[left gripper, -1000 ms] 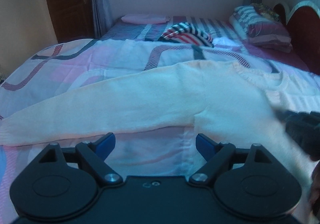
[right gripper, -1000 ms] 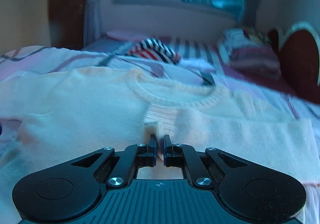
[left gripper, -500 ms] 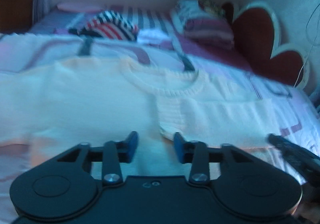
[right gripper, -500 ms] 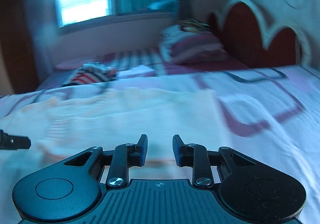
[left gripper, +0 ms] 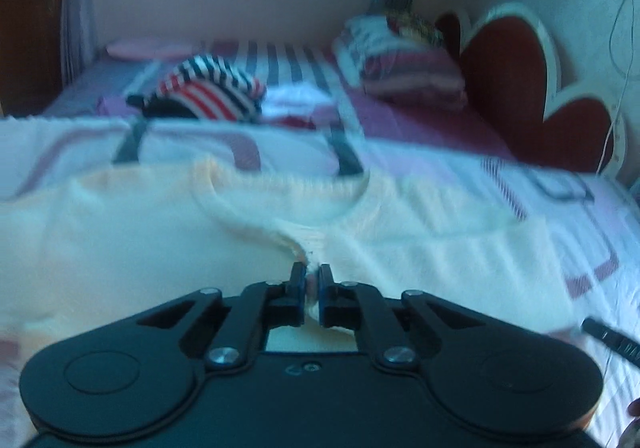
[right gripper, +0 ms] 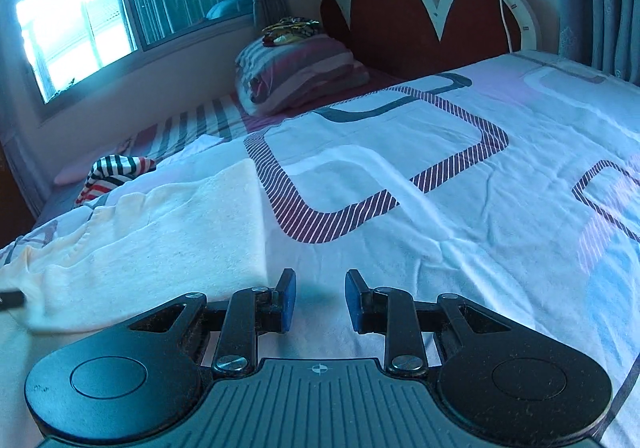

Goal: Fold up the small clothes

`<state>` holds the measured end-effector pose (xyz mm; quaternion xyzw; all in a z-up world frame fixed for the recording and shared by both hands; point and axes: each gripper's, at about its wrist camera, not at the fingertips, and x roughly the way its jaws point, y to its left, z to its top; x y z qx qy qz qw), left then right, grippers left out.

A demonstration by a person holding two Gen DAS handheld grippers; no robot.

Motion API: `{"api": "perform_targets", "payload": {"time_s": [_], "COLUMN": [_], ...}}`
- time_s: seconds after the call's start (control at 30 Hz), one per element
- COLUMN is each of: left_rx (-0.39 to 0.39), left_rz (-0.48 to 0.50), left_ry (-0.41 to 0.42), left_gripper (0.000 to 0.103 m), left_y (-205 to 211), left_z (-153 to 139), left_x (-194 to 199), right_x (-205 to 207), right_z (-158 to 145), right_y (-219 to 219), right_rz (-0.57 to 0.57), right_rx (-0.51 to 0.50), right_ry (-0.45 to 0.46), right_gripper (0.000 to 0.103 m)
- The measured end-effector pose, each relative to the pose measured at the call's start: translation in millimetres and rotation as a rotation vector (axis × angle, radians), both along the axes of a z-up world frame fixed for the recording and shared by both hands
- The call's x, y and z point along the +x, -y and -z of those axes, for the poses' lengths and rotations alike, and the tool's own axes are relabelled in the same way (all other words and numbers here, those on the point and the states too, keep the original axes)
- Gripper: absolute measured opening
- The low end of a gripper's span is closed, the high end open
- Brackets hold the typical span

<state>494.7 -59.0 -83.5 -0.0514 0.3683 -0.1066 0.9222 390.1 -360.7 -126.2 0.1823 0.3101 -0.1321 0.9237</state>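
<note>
**Cream knit pinched mid-fold**

Cream sweater [left gripper: 120, 248] lies flat across the patterned bedspread [right gripper: 480, 188], neckline toward the pillows; the left gripper [left gripper: 311, 280] is pressed together on a cuff or folded edge of the knit near the collar, fabric bunched between its pads; the right gripper [right gripper: 320, 298] stands parted over bare bedspread, just beside the sweater's right edge, holding nothing. The sleeve fold looks under way; next, probably, that side edge needs taking up and carrying inward.
</note>
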Motion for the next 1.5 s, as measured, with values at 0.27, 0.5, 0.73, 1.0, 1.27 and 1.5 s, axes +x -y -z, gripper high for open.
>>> {"api": "perform_targets", "payload": {"time_s": [0.27, 0.5, 0.73, 1.0, 1.27, 1.5], "left_rx": [0.093, 0.087, 0.084, 0.095, 0.184, 0.177], "left_rz": [-0.061, -0.101, -0.115, -0.146, -0.169, -0.022], "left_ry": [0.064, 0.049, 0.041, 0.010, 0.029, 0.124], "left_gripper": [0.004, 0.004, 0.004, 0.005, 0.022, 0.062], "left_y": [-49, -80, -93, -103, -107, -65], "left_z": [-17, -13, -7, 15, 22, 5], "left_x": [-2, -2, -7, -13, -19, -7], "right_x": [16, 25, 30, 39, 43, 77], "right_z": [-6, -8, -14, -9, 2, -15], "right_y": [-19, -45, -60, -71, -72, -105], "right_rz": [-0.053, -0.111, -0.155, -0.205, -0.233, -0.401], "right_rx": [0.010, 0.008, -0.013, -0.017, -0.056, -0.046], "right_ry": [0.015, 0.020, 0.036, 0.039, 0.000, 0.091], "right_gripper": [0.028, 0.028, 0.028, 0.028, 0.027, 0.027]}}
